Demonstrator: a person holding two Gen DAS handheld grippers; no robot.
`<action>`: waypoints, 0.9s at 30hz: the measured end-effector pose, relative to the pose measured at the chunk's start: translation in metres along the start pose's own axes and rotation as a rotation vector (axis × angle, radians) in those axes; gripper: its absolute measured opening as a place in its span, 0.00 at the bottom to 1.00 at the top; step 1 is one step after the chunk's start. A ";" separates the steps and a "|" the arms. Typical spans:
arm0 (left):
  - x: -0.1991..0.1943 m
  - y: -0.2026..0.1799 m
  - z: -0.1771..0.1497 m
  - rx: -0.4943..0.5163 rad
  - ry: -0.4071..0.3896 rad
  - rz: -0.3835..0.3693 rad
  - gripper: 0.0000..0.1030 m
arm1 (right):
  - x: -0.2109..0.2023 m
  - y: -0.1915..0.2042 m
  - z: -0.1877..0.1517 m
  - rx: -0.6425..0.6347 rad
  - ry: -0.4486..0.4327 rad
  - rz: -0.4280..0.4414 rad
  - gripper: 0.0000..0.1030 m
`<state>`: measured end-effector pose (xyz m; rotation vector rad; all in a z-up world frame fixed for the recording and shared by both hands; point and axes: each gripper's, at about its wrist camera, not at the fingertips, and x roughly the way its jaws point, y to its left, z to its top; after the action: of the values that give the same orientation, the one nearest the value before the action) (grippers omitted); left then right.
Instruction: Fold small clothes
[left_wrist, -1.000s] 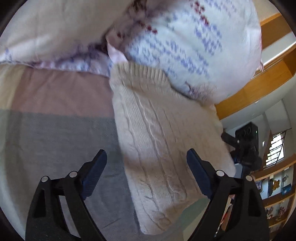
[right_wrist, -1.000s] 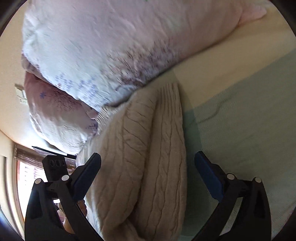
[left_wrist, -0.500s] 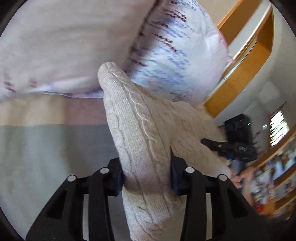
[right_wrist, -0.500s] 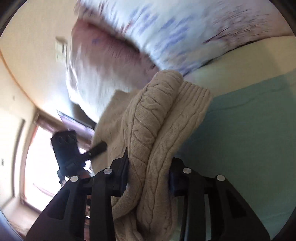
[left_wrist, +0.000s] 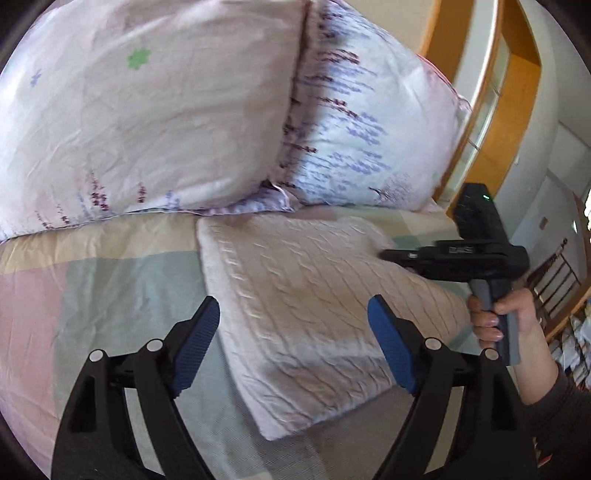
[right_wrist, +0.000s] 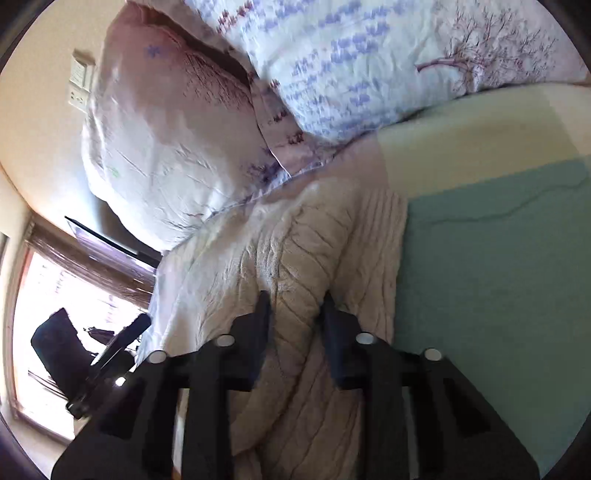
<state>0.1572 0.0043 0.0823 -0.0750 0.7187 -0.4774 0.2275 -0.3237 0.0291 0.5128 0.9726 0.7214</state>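
Left tool (left_wrist: 293, 334): jaws spread wide, nothing between them. Its blue pads (left_wrist: 195, 347) stand clear above the near half of the sweater (left_wrist: 314, 306), with no contact visible.

Right tool (right_wrist: 293, 325): jaws drawn close together and pinching a raised ridge of the sweater (right_wrist: 295, 258). In the left wrist view the same tool (left_wrist: 391, 254) comes in from 3 o'clock, its tip resting at the sweater's right edge, gripped by the person's right hand (left_wrist: 502, 317).

Sweater: cream cable knit, folded into a rough rectangle and lying flat on the bed (left_wrist: 110, 295). In the left wrist view it occupies the centre, running from 12 o'clock down toward 6 o'clock. Its far edge sits just beside the pillows, with the left fold edge straight and the near corner pointing toward 6 o'clock. In the right wrist view the knit bunches upward where the right tool holds it.

Bedcover: pale blocks of green, pink and cream, lightly creased; a green panel (right_wrist: 498, 277) lies at 3 o'clock of the sweater in the right wrist view.

Pillows: two, floral print, side by side at 12 o'clock. The pink one (left_wrist: 147, 110) is at 10 o'clock, the blue-patterned one (left_wrist: 362, 129) at 1 o'clock.

Surroundings: wooden frame (left_wrist: 517, 92) at 2 o'clock in the left wrist view; bright window (right_wrist: 55, 314) at 9 o'clock in the right wrist view
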 end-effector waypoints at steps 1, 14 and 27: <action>-0.005 -0.004 -0.005 0.017 0.002 -0.003 0.80 | -0.006 0.000 -0.004 -0.021 -0.033 0.012 0.17; -0.013 -0.007 -0.037 0.059 0.033 0.043 0.82 | -0.030 0.004 -0.002 -0.114 -0.093 -0.357 0.31; -0.015 -0.011 -0.062 0.056 0.038 0.282 0.98 | -0.026 0.032 -0.072 -0.205 -0.081 -0.252 0.46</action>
<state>0.1032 0.0066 0.0473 0.0874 0.7395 -0.2291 0.1450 -0.3168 0.0315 0.2326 0.8576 0.5614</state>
